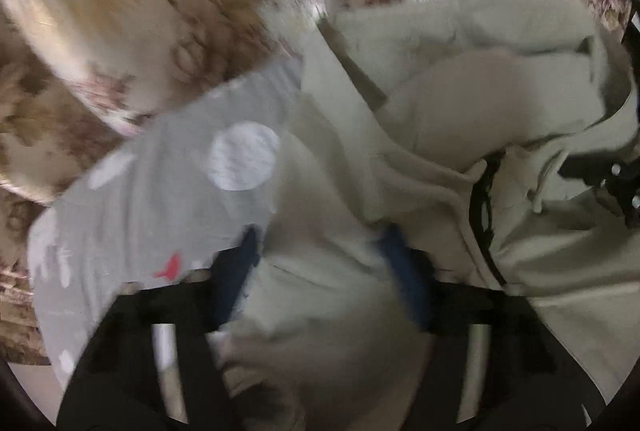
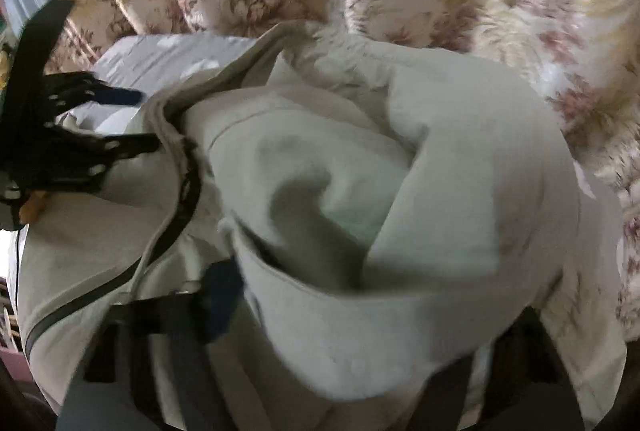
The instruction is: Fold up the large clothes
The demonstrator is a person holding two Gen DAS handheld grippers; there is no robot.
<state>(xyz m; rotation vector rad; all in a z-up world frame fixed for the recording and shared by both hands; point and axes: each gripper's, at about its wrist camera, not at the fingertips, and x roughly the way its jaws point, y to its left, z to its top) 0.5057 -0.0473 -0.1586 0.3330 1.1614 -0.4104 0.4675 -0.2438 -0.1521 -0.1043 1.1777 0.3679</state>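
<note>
A large cream hooded jacket (image 1: 440,119) with a dark zipper (image 1: 484,215) is spread in a heap on a floral bedspread (image 1: 120,11), which carries everything in view. A grey sheet with white dots (image 1: 168,191) lies under the jacket's left side, toward the bedspread's near edge as the left wrist view shows it.

The left gripper (image 1: 324,267) is held steeply downward over the jacket's left portion. Its blue-padded fingers (image 1: 236,279) are set partway apart with a bulge of cream fabric between them; whether the pads actually press on the cloth cannot be told through the blur. This placement is judged to be for gathering one side of the garment before a fold.

The right gripper (image 2: 360,295) is likewise pointed down at the jacket (image 2: 400,171), beside the zipper (image 2: 176,223) and just below the hollow of the hood (image 2: 320,199). Only one blue pad (image 2: 224,291) is made out; the other finger is buried under a thick fold of cloth, so a pinch cannot be confirmed. The two tools are placed on opposite sides of the zipper line, presumably so that both halves can be lifted together.

Each gripper is seen by the other's camera at the frame edge, the left one (image 2: 80,135) at the left edge of the right wrist view. Both pictures are smeared by motion. The jacket's sleeves and hem are cut off or tucked out of sight, and the bedspread's far edges are not seen.
</note>
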